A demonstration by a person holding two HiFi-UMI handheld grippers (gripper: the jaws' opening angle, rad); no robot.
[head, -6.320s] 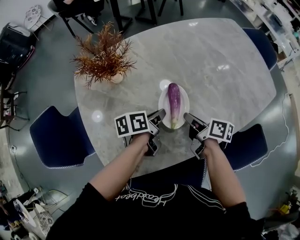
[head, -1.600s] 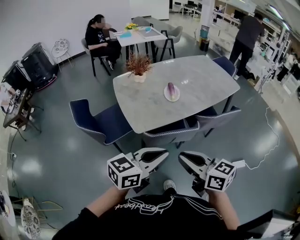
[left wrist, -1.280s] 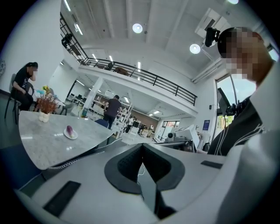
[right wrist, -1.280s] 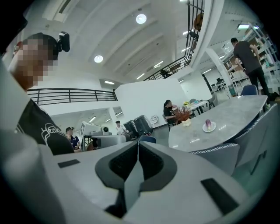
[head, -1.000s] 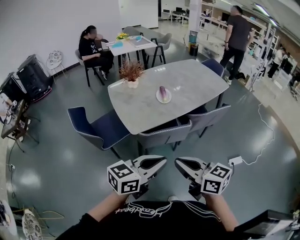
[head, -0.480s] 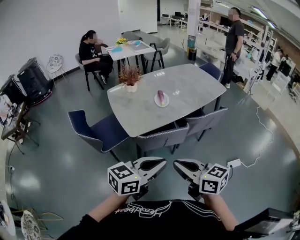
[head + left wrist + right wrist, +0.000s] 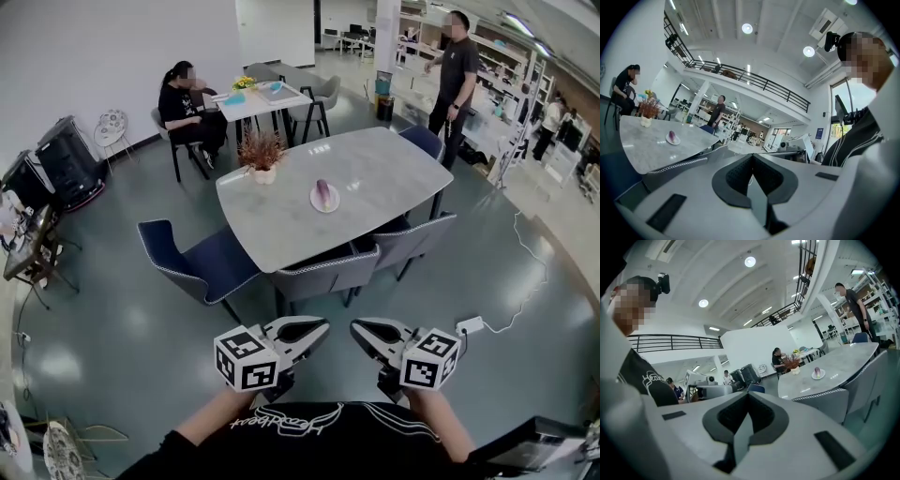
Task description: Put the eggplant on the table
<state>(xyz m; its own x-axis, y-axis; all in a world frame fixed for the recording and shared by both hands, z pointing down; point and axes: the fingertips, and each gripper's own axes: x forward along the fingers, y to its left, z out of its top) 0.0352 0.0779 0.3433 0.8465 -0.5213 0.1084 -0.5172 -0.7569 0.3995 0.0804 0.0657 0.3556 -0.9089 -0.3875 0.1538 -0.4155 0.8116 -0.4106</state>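
Note:
The purple eggplant (image 7: 323,192) lies on a white plate (image 7: 326,203) in the middle of the grey marble table (image 7: 384,169), far ahead of me. Both grippers hang close to my body, well short of the table. My left gripper (image 7: 322,324) is shut with nothing in it, and my right gripper (image 7: 357,326) is shut and empty too. In the left gripper view the jaws (image 7: 752,156) meet, with the eggplant (image 7: 671,136) small at the far left. The right gripper view shows its pads (image 7: 748,394) together and the eggplant (image 7: 817,371) far off to the right.
Blue chairs (image 7: 202,262) and grey chairs (image 7: 328,277) ring the table. A dried plant in a pot (image 7: 262,155) stands on its far left. A seated person (image 7: 187,103) and a standing person (image 7: 455,61) are beyond it. A white cable (image 7: 525,281) trails over the floor at the right.
Since the earliest frame I have backed well away from the table, and the eggplant stays on its plate. Over the last second both grippers kept still; the standing person shifted slightly.

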